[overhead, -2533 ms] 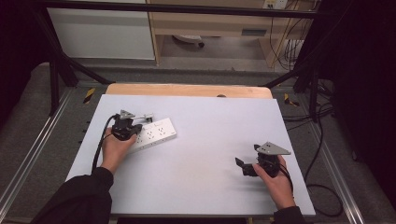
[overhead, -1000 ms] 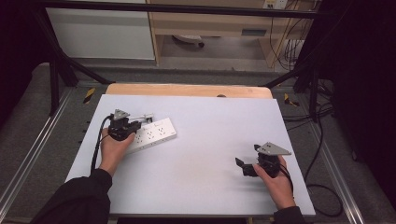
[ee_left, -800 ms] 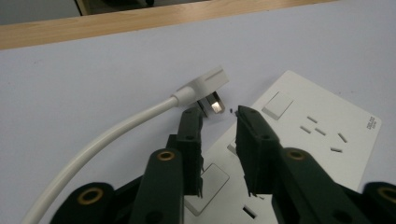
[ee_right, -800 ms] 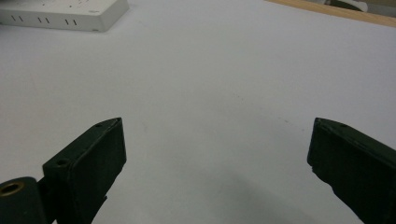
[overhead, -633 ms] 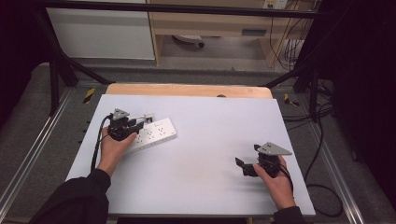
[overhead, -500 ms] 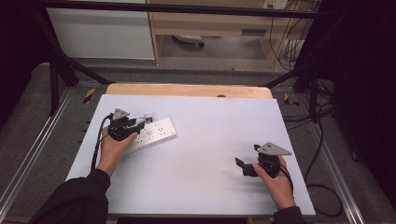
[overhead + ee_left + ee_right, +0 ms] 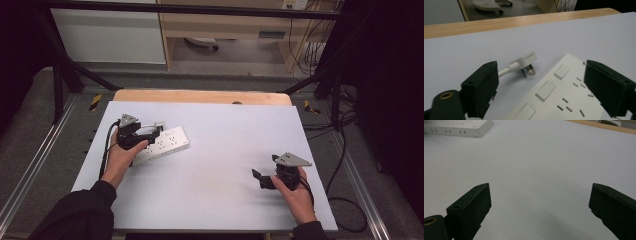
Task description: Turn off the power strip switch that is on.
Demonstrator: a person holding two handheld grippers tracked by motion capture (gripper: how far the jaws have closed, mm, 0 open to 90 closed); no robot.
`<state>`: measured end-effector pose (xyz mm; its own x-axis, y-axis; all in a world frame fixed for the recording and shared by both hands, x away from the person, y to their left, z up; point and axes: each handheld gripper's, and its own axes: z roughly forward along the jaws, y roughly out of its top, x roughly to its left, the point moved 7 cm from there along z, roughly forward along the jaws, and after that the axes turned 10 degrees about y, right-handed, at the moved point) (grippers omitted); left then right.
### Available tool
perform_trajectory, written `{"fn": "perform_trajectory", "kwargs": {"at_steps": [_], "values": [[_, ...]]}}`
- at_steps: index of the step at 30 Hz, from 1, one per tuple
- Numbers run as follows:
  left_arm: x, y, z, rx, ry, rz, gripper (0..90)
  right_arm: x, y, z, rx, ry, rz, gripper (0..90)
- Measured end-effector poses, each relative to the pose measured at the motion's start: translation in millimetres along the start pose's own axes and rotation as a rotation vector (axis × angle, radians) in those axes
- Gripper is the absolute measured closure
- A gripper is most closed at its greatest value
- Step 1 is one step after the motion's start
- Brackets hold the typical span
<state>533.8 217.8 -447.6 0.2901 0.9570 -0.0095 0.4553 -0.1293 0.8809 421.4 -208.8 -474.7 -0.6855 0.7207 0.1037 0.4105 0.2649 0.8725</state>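
A white power strip [image 7: 162,144] lies flat on the left part of the white table [image 7: 225,145], with switches and sockets facing up [image 7: 559,92]. A white plug [image 7: 525,62] on a white cord lies on the table just beyond the strip's end [image 7: 158,124]. My left gripper [image 7: 150,134] hovers over the strip's left end, jaws wide open, nothing between them [image 7: 541,92]. My right gripper [image 7: 261,175] rests low over bare table at the near right, open and empty [image 7: 539,212]. The strip's end [image 7: 461,128] shows far off in the right gripper view.
A wooden strip [image 7: 200,96] borders the table's far edge. Metal frame rails run along both sides [image 7: 37,165]. Cables [image 7: 345,150] hang off the right side. A rolling chair base [image 7: 200,44] sits on the floor beyond the table.
My left gripper has shifted slightly back and left along the power strip, staying open. The right gripper has stayed in place.
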Motion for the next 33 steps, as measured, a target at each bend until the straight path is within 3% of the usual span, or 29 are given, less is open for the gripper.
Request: {"fn": "perform_trajectory", "kwargs": {"at_steps": [8,17,22,29,33], "values": [[-7.7,9.9,-4.1,-0.053,-0.018,-0.011,8.9,0.3,0.2,0.2,-0.001,0.001,0.0,4.7],[-13.5,16.1,-7.7,-0.063,-0.04,-0.034,7.2,0.3,0.8,0.4,-0.005,0.006,0.004,3.5],[-14.2,24.2,-14.2,-0.106,-0.055,-0.048,7.2,0.4,1.2,0.0,-0.009,0.008,0.004,3.4],[-14.0,30.8,-25.8,-0.13,-0.067,-0.048,6.3,1.8,1.6,0.5,-0.008,0.014,0.001,3.2],[-13.6,33.9,-32.1,-0.135,-0.085,-0.087,6.1,1.0,1.3,-0.6,-0.012,0.008,0.007,3.1]]}}
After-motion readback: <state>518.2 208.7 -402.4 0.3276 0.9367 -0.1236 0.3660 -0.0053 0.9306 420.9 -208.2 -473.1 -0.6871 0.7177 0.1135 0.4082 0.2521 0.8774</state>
